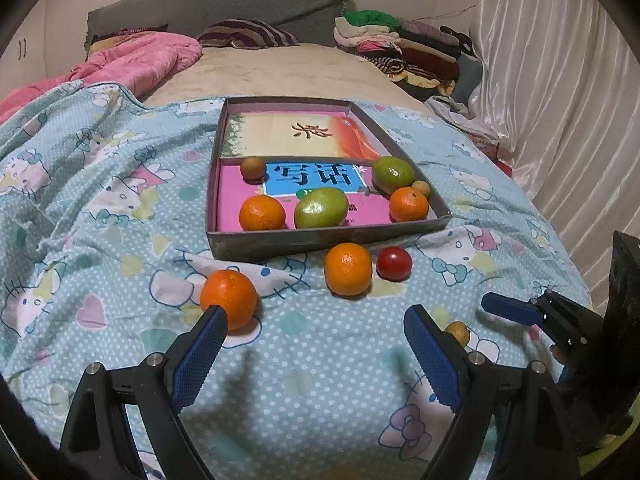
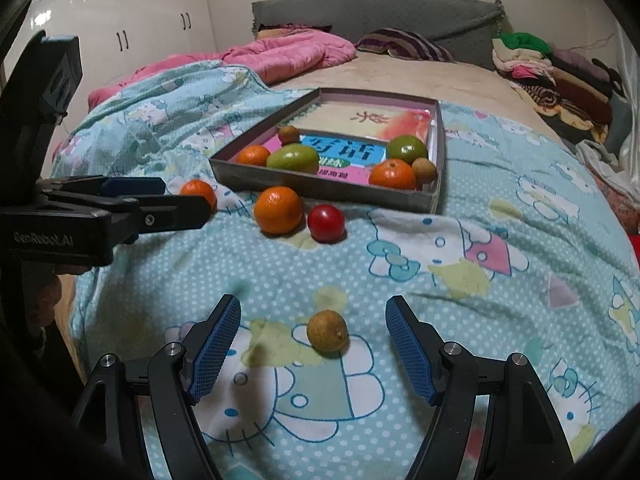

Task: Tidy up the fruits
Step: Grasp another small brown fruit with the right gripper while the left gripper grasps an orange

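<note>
On the bed (image 2: 400,76), a blue cartoon-print cover (image 2: 400,280) carries a shallow grey tray (image 2: 320,186), two oranges (image 2: 278,210), a red fruit (image 2: 326,223) and a small brown fruit (image 2: 327,331); folded clothes (image 2: 552,76) sit at its far right corner.

Six fruits lie in the tray (image 1: 320,236) on the blanket (image 1: 100,200); four lie before it.

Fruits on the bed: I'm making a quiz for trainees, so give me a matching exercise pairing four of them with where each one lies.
Things:
1. small brown fruit
2. red fruit
3. green fruit
4. orange

Places:
A. inside the tray, on the books
B. on the bedspread between the right gripper fingers, untouched
C. by the left gripper finger
D. beside a loose orange before the tray

Pairs: 1-B, 2-D, 3-A, 4-C
</note>
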The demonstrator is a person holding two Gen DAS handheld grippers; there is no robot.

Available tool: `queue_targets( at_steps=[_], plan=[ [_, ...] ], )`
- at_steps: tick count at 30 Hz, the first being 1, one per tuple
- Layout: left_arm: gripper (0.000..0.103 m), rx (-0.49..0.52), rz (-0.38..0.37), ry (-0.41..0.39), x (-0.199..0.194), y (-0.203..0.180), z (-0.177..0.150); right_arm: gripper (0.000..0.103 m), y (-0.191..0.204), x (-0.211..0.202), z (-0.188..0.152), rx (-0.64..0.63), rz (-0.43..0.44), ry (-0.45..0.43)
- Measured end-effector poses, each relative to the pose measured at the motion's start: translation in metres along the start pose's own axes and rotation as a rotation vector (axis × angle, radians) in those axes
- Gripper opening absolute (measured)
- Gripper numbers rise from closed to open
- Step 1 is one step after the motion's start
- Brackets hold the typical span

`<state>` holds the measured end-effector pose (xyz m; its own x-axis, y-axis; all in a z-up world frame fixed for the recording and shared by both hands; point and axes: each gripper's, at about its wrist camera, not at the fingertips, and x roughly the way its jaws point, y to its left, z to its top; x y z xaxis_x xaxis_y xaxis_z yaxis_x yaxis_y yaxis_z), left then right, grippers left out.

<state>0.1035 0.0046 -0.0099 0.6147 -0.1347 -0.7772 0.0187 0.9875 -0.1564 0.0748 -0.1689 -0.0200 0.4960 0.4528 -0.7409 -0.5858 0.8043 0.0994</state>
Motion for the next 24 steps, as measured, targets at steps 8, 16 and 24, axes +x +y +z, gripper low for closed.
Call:
queue_targets(
  at_steps=[8,16,24],
  plan=[
    [0.089,0.004,-0.013,0.020,0.013,-0.004,-0.001,0.033,-0.003,0.018,-0.007,-0.008,-0.020,0.063],
    [0.062,0.015,-0.042,0.039,0.038,-0.014,0.008,0.023,-0.004,0.024,-0.010,-0.028,-0.020,0.067],
    [0.042,0.006,-0.062,0.066,0.066,-0.016,0.020,0.023,-0.008,0.020,-0.009,-0.006,0.005,0.046]
  ],
)
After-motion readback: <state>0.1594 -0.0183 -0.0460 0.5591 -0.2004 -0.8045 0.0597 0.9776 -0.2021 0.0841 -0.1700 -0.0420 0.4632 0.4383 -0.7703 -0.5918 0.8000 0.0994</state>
